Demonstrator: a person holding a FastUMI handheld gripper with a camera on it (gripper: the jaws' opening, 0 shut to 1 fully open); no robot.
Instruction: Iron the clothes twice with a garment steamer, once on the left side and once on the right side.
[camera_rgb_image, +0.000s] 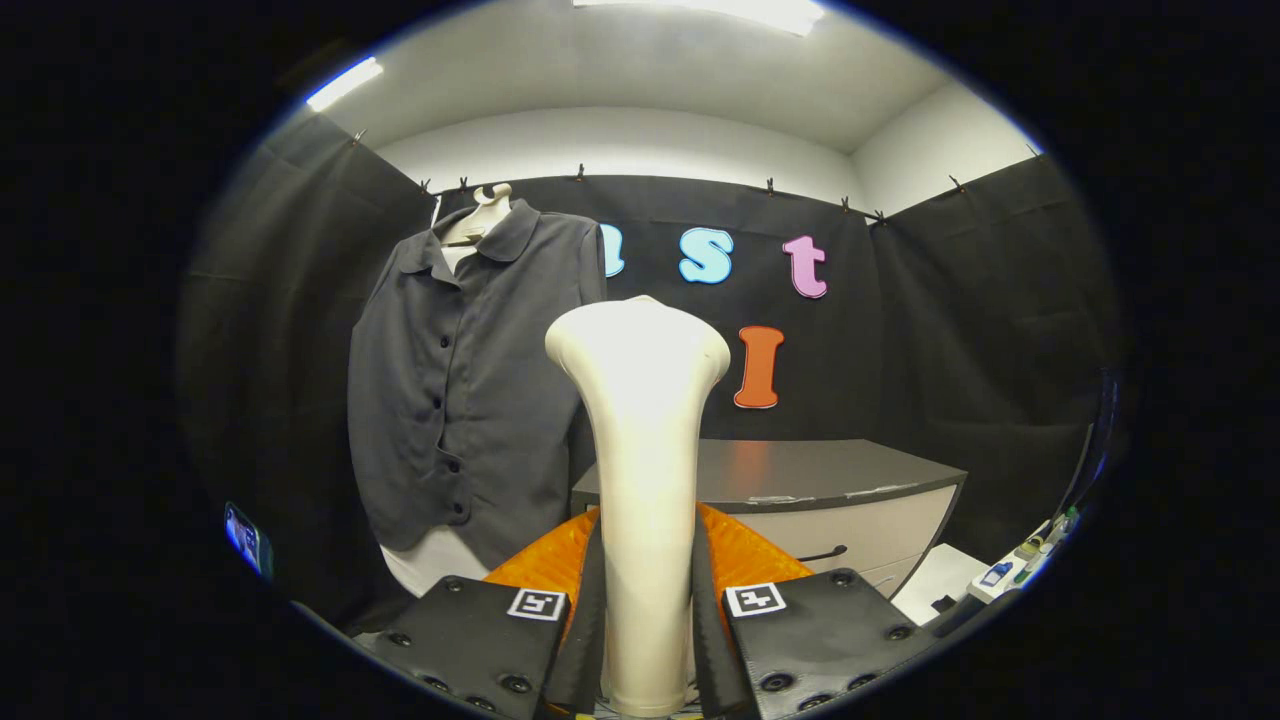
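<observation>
- The gripper (645, 640) is clamped on the handle of the garment steamer (640, 450), one finger pressed against each side of it.
- The steamer stands upright between the fingers, its wide cream head at the top, well above the fingertips.
- A dark button-up shirt (460, 390) hangs on a pale mannequin (485, 215) beyond the steamer, off to its left, against the black cloth wall.
- The shirt's buttons run down its front, and its hem hangs loose over the mannequin's pale lower body.
- Behind the steamer and to its right stands a bench (800, 475) with a dark top and light drawers.
- Something orange (745, 555) lies just beyond the fingers; I cannot tell what it is.
</observation>
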